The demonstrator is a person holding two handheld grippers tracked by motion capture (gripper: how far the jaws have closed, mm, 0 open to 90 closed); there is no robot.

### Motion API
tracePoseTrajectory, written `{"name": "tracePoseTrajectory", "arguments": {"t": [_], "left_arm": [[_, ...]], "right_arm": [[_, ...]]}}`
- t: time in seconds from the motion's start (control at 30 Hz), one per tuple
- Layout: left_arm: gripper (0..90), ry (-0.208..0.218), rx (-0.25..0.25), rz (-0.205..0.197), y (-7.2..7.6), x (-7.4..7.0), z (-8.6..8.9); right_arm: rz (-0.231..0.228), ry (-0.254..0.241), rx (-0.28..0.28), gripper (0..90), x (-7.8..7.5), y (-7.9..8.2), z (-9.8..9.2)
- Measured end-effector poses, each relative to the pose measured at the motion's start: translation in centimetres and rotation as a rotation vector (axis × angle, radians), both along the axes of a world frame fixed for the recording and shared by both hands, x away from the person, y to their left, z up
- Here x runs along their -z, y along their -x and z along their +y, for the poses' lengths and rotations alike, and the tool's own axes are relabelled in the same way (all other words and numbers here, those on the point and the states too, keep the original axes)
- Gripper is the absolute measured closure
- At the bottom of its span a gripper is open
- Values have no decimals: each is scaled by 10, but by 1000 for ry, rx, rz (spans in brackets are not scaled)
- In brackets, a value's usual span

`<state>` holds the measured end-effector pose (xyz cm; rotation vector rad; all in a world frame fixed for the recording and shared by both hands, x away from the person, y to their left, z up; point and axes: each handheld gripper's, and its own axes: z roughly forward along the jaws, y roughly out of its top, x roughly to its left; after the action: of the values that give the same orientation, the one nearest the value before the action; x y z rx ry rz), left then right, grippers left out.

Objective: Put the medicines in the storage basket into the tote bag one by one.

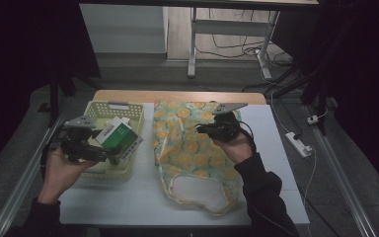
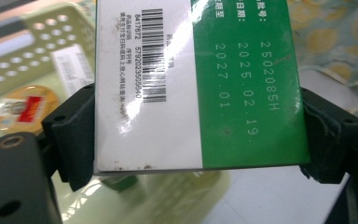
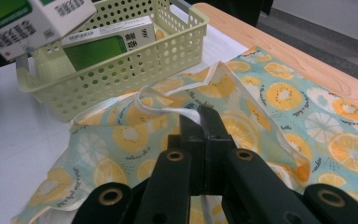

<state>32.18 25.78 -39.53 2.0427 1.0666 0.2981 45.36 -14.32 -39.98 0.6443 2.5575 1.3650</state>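
Currently left gripper (image 1: 109,157) is clamping the green-white box (image 1: 120,137) over the basket (image 1: 128,109); right gripper (image 3: 204,122), fully closed, is pinching the bag's white handle (image 3: 168,108). Keep the mouth lifted wide, slide box in level.

A dim lab or recording workspace: a white surface (image 1: 128,197) with a wooden far edge, metal rails (image 1: 15,182) alongside, a power strip (image 1: 298,144) and loose cables (image 1: 237,49) on grey flooring, dark surroundings.

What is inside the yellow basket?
The yellow basket holds a second green-and-white box and a round orange-lidded item; the held box covers the rest.
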Motion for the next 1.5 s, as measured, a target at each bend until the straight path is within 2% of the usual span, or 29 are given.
{"name": "tracePoseTrajectory", "arguments": {"t": [0.2,0.67,0.87,1.03,1.17,1.5], "left_arm": [[148,12,43,0,5,2,-13],[148,-13,157,-12,13,8,-62],[148,-6,207,-1,12,14,-84],[149,-13,238,-7,9,17,-101],[148,-22,277,12,4,25,-118],[148,-37,323,38,-2,36,-143]], "right_arm": [[1,1,2,896,1,-1,0],[2,-5,1,896,1,0,-1],[1,-4,1,896,1,0,-1],[1,-5,0,895,1,0,-1],[1,-5,-1,896,1,0,-1],[2,-4,-4,896,2,1,0]]}}
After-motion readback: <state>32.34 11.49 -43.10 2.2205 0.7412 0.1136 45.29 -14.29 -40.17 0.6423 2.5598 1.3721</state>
